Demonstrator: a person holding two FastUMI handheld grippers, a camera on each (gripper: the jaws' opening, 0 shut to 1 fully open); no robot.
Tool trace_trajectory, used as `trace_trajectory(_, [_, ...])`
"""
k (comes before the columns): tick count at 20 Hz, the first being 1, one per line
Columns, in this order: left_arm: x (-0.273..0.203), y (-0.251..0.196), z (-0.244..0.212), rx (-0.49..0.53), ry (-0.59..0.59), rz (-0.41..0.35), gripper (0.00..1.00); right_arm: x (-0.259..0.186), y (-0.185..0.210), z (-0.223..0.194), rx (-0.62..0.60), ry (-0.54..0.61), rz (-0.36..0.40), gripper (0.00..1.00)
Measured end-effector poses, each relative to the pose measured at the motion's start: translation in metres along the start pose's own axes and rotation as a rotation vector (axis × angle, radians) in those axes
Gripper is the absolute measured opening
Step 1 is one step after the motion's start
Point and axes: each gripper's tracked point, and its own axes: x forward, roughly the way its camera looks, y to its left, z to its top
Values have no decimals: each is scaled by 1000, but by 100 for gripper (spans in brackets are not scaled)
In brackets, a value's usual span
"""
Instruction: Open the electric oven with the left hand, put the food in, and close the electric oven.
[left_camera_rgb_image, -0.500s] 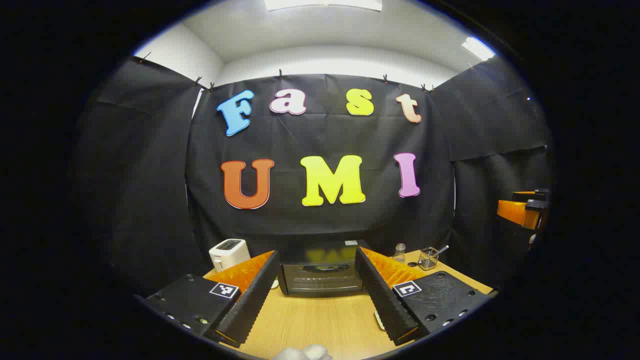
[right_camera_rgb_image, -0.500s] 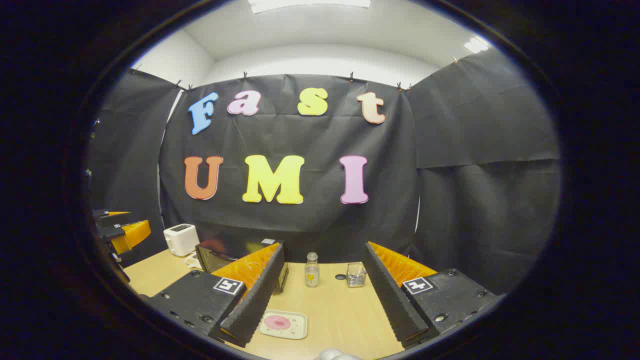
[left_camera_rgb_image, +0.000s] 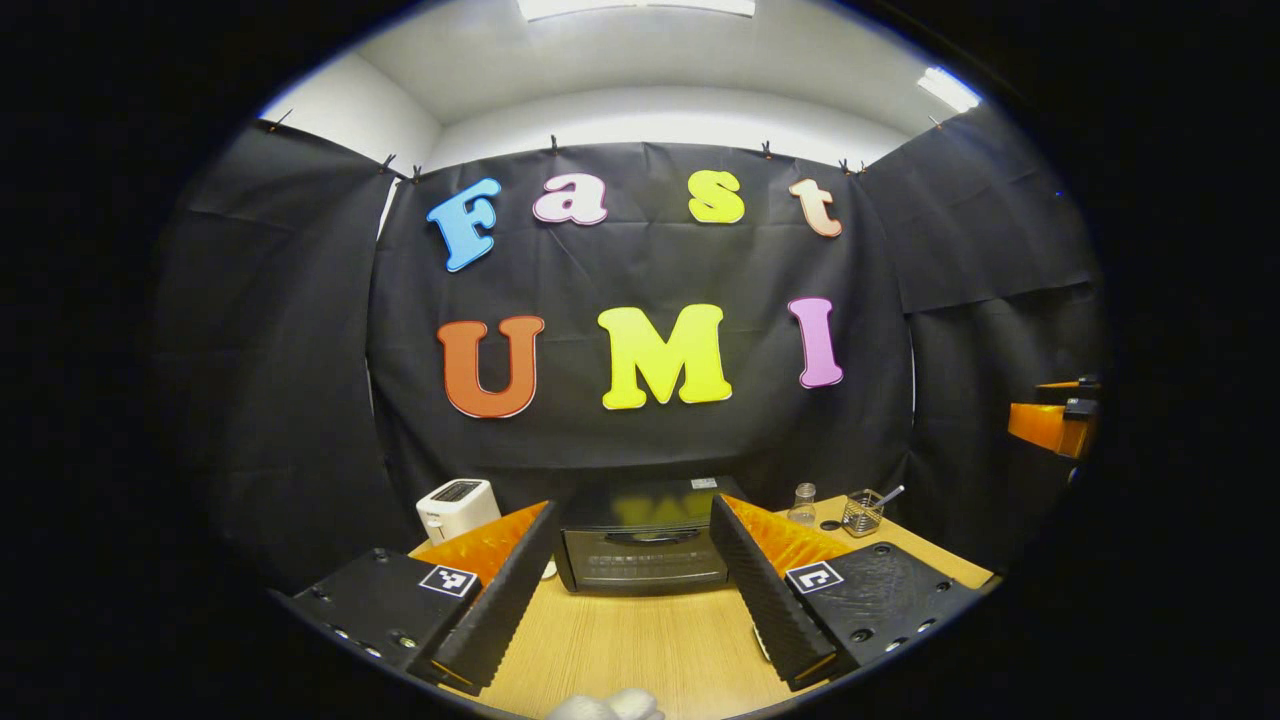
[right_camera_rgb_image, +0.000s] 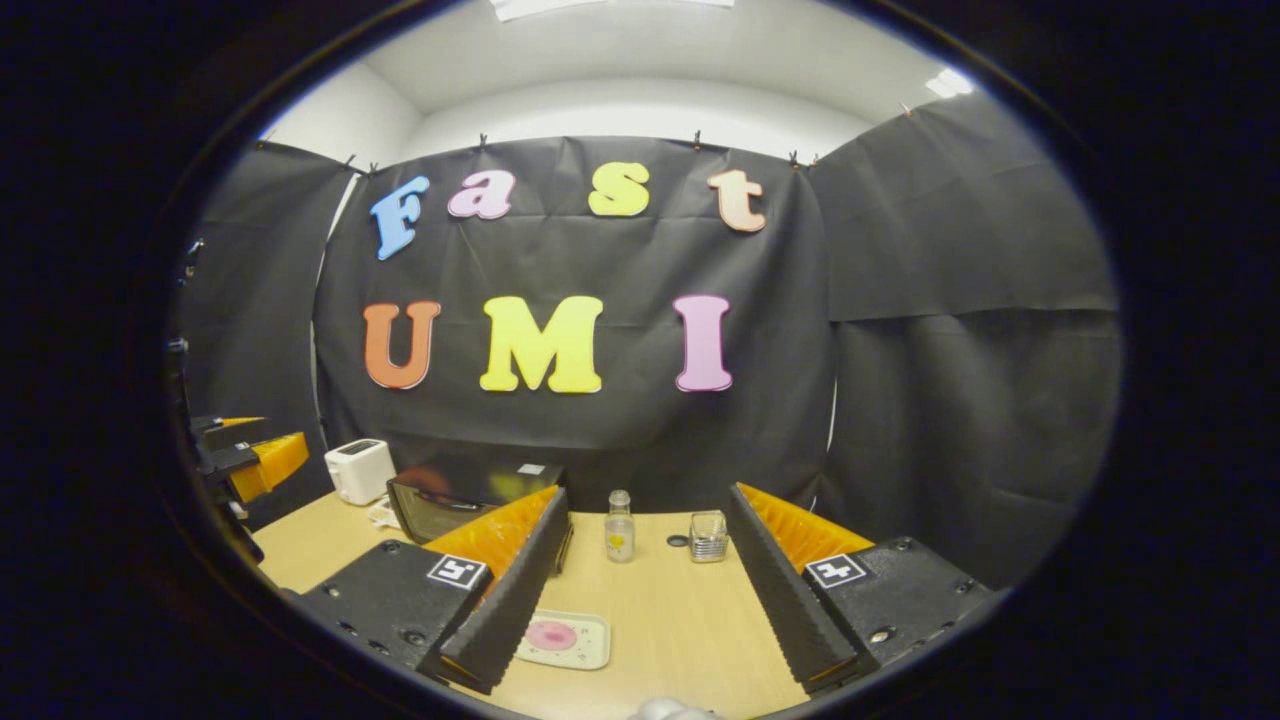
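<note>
Approaching the electric oven (left_camera_rgb_image: 643, 548) is judged the step in hand: its door is seen closed, straight ahead of the left gripper (left_camera_rgb_image: 632, 578), held wide and empty. Its handle must be reached next. The food (right_camera_rgb_image: 552, 635) lies on a tray (right_camera_rgb_image: 596, 655) on the tabletop (right_camera_rgb_image: 660, 620) before the right gripper (right_camera_rgb_image: 645, 590), also wide.

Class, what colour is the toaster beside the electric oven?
White; the toaster shows best in the left gripper view, left of the black oven.

Black oven (left_camera_rgb_image: 642, 545), white toaster (left_camera_rgb_image: 456, 507), tray (right_camera_rgb_image: 565, 640) (seemingly pink-centred).
</note>
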Motion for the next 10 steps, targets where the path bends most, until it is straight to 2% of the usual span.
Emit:
trace_trajectory(2, [5, 0, -1, -9, 2, 1, 96, 0, -2, -2, -3, 6, 0, 97])
trace_trajectory(5, [23, 0, -5, -17, -4, -10, 96, -2, -4, -4, -3, 16, -8, 100])
trace_trajectory(10, [78, -6, -24, -20, 5, -38, 96, -12, -12, -5, -16, 31, -40, 100])
